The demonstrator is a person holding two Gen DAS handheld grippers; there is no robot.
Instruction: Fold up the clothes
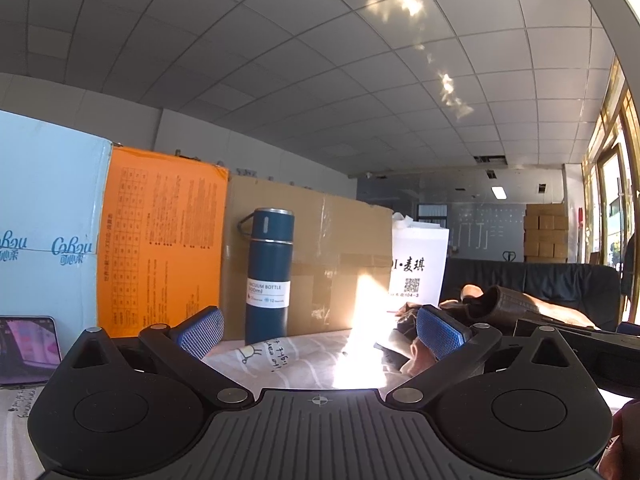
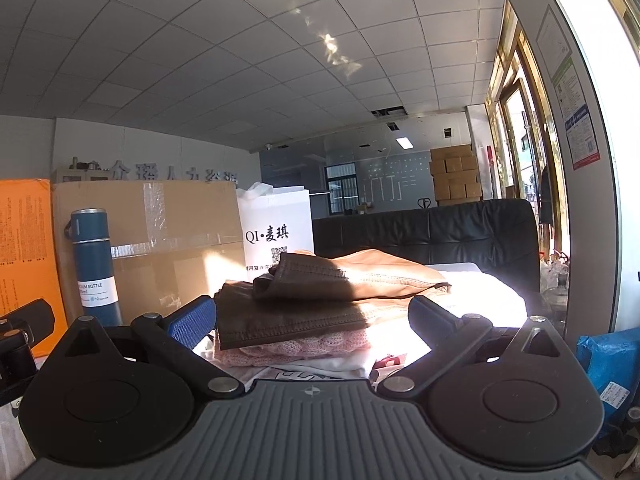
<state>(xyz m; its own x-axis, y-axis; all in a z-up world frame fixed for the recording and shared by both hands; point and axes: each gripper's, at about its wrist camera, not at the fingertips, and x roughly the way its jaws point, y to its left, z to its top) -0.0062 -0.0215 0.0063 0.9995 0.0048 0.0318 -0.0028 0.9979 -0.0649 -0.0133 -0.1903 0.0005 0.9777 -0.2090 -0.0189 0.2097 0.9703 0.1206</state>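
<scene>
Facing a wall of boxes at the surface's far edge: cardboard box (image 1: 308, 256), orange box (image 1: 160, 240), pale blue box (image 1: 48, 216), with a blue vacuum bottle (image 1: 267, 276) upright in front. Open patterned cloth (image 1: 288, 360) lies between the left gripper (image 1: 318, 330) fingers, spread wide, holding nothing. Only the left view shows a phone screen (image 1: 28, 348). Right view shows the stack: brown leather garment (image 2: 312, 300) atop pink knit (image 2: 296, 348). Right gripper (image 2: 310, 320) fingers spread, flanking the stack; contact unclear.
</scene>
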